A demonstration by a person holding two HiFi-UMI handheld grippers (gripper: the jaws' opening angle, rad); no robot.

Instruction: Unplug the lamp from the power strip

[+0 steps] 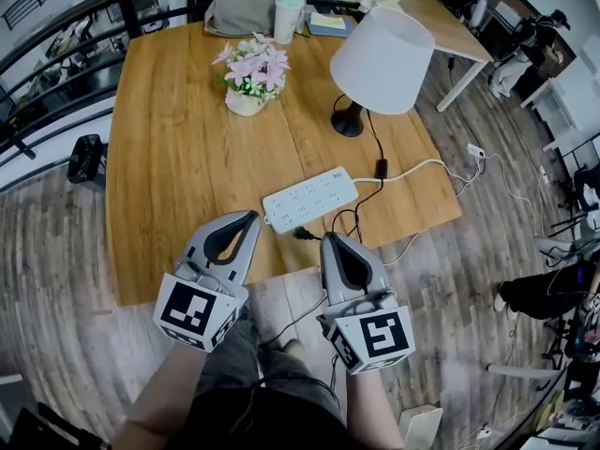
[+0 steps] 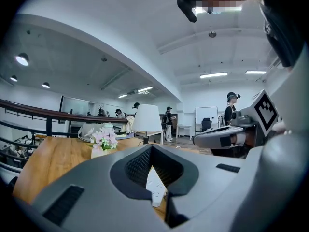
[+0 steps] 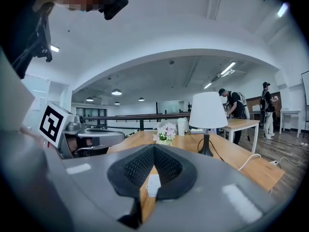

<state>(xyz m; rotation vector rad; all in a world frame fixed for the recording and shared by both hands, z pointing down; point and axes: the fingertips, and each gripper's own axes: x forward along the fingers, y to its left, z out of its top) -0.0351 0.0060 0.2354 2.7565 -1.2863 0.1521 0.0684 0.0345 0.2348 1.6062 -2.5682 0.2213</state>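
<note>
A white-shaded lamp stands on the wooden table. Its black cord runs past an inline switch to a black plug, which lies at the front edge of the white power strip. I cannot tell whether the plug sits in a socket. My right gripper is shut just right of the plug, with nothing visibly between its jaws. My left gripper is shut with nothing in it, just left of the strip's near end. Through each gripper's gap, part of the strip shows.
A pot of pink flowers stands mid-table. A cup, a grey bag and a book are at the far edge. The strip's white cable drops off the right side to the floor. People stand at another table beyond.
</note>
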